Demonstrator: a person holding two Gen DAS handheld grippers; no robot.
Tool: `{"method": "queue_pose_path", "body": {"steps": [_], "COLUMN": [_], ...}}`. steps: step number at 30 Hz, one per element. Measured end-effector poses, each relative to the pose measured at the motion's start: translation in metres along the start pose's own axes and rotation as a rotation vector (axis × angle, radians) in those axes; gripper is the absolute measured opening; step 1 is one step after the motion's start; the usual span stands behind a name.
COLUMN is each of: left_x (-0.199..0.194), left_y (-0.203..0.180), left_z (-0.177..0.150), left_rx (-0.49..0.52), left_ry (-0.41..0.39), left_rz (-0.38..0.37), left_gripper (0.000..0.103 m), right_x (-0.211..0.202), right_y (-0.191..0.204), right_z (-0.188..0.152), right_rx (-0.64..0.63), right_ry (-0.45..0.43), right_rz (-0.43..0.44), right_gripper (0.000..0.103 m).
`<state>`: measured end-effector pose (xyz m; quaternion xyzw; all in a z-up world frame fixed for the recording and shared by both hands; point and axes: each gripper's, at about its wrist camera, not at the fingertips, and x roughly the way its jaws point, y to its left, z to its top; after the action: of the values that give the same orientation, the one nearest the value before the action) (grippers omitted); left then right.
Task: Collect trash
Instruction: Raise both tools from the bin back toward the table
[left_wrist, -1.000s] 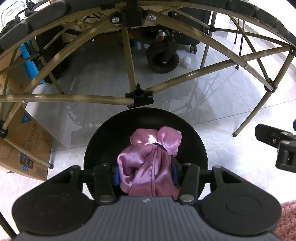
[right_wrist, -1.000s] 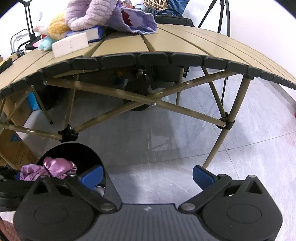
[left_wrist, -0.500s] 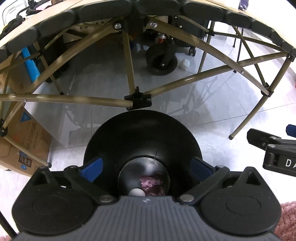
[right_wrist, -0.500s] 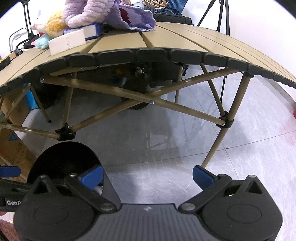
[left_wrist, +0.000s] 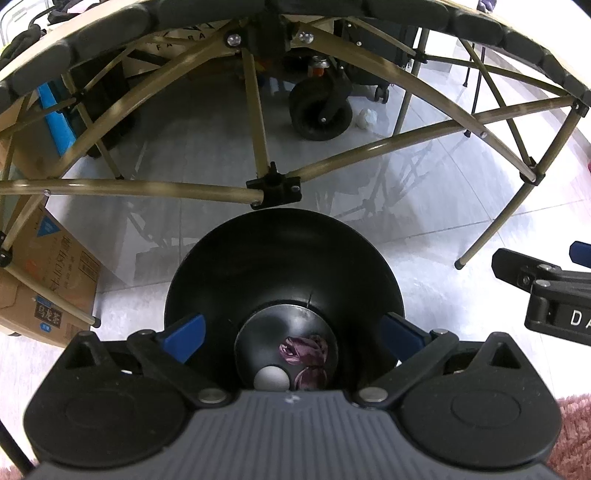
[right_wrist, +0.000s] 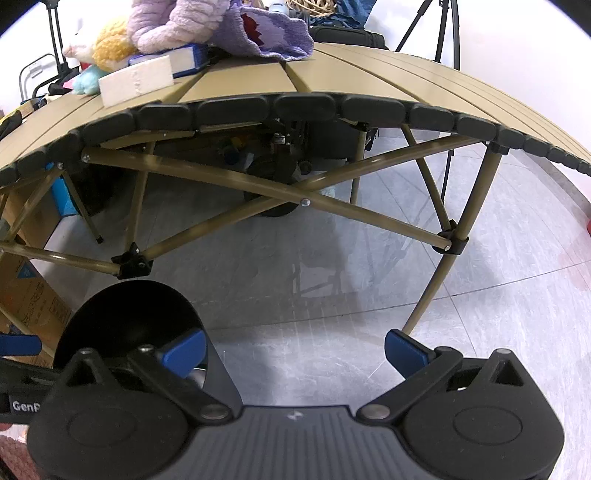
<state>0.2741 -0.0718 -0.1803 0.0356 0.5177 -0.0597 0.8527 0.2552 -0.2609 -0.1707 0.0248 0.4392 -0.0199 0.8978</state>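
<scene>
While the left gripper (left_wrist: 291, 338) hangs right over the black bin (left_wrist: 284, 254) with its 2 fingers (left_wrist: 183, 332) spread apart and empty, the purple cloth (left_wrist: 304, 350) lies at the bin's bottom beside a pale ball (left_wrist: 270, 378). Dropping the hand from here could catch a finger on the rim and tip the bin. The right gripper (right_wrist: 293, 350) sits just beside the bin, also spread and holding nothing; swinging left, it could knock the bin or the other tool. Farther off, a white crumpled scrap (left_wrist: 365, 119) lies on the floor near a wheel (left_wrist: 319, 114) under the surface (right_wrist: 351, 79); reaching it risks striking the crossed frame bars (left_wrist: 271, 184).
</scene>
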Motion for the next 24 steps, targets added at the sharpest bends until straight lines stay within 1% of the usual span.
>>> {"method": "queue_pose_path", "body": {"steps": [5,8,10,13,18,21,24], "left_x": [0.000,-0.004,-0.009,-0.019,-0.040,-0.058,-0.078], "left_y": [0.001,0.003,0.004,0.006,0.015,0.020,0.026], "left_z": [-0.001,-0.001,-0.002,-0.004,-0.007,-0.008,-0.008], "left_rx": [-0.004,-0.018,-0.019,-0.011,-0.018,-0.019,-0.024], "left_ry": [0.017,0.024,0.015,-0.017,-0.085,-0.151,-0.223], "left_rz": [-0.010,-0.043,-0.053,-0.046,-0.042,-0.029,-0.026], "left_gripper": [0.103,0.103,0.103,0.103,0.103,0.103,0.103], "right_x": [0.000,-0.002,-0.006,-0.015,-0.039,-0.054,-0.072], "right_y": [0.000,0.001,0.002,0.004,0.007,0.006,0.004], "right_z": [0.000,0.000,0.000,-0.002,-0.006,-0.005,-0.003], "right_rx": [0.000,0.000,0.000,-0.007,-0.034,-0.029,-0.015], "right_ry": [-0.001,-0.003,-0.010,-0.026,-0.084,-0.122,-0.179], "right_rz": [0.001,0.004,0.014,0.037,0.075,0.104,0.123], "right_gripper": [0.103,0.103,0.103,0.103,0.103,0.103,0.103]}}
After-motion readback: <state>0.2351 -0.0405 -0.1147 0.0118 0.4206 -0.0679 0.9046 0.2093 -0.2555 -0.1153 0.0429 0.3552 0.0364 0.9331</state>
